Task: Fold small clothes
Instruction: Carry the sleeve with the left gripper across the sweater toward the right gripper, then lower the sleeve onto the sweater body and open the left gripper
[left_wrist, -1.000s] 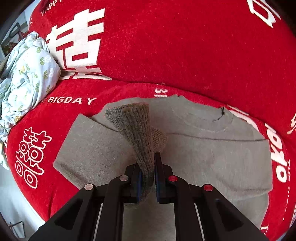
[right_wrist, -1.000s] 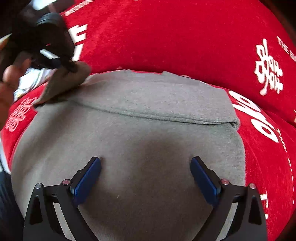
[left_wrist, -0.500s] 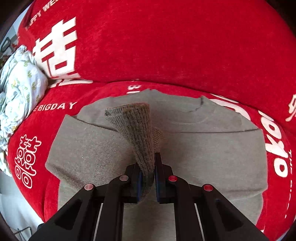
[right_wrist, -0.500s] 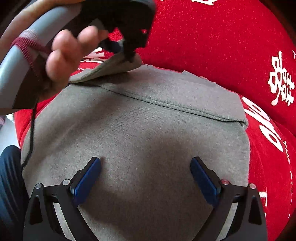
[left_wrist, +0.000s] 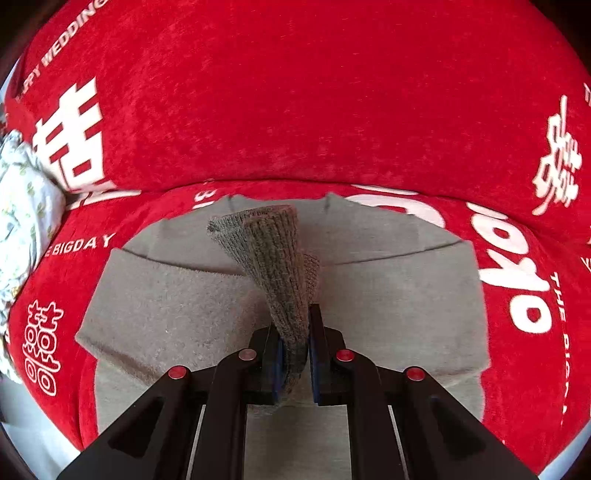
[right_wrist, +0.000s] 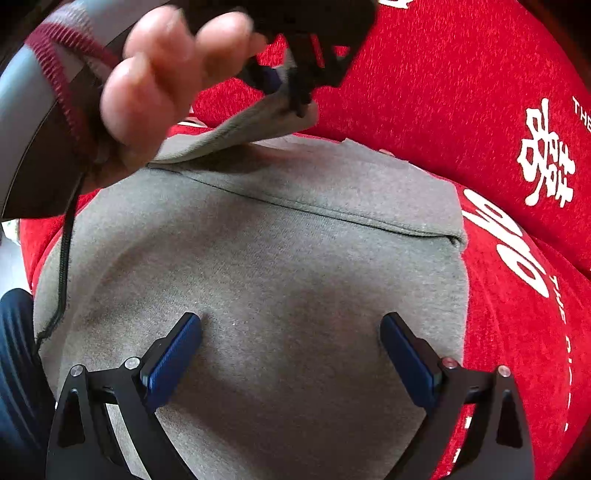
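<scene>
Pinching a ribbed knitted cuff (left_wrist: 275, 266) between its blue pads, the left tool (left_wrist: 295, 354) is clamped on the sleeve end of a small grey-brown fleece sweater (left_wrist: 388, 295) and holds it raised above the garment's body. The sweater lies spread flat on a red plush cover printed with white characters and lettering (left_wrist: 295, 92), its neckline toward the cover's back cushion. From the right wrist view, the right tool (right_wrist: 291, 354) hangs with its fingers wide apart just over the sweater's lower body (right_wrist: 277, 266), gripping nothing. The left tool (right_wrist: 295, 85) appears there at upper left, in the person's blurred hand (right_wrist: 159, 77), lifting the sleeve. A pale floral-print cloth bundle (left_wrist: 26, 210) sits at the cover's left edge.
</scene>
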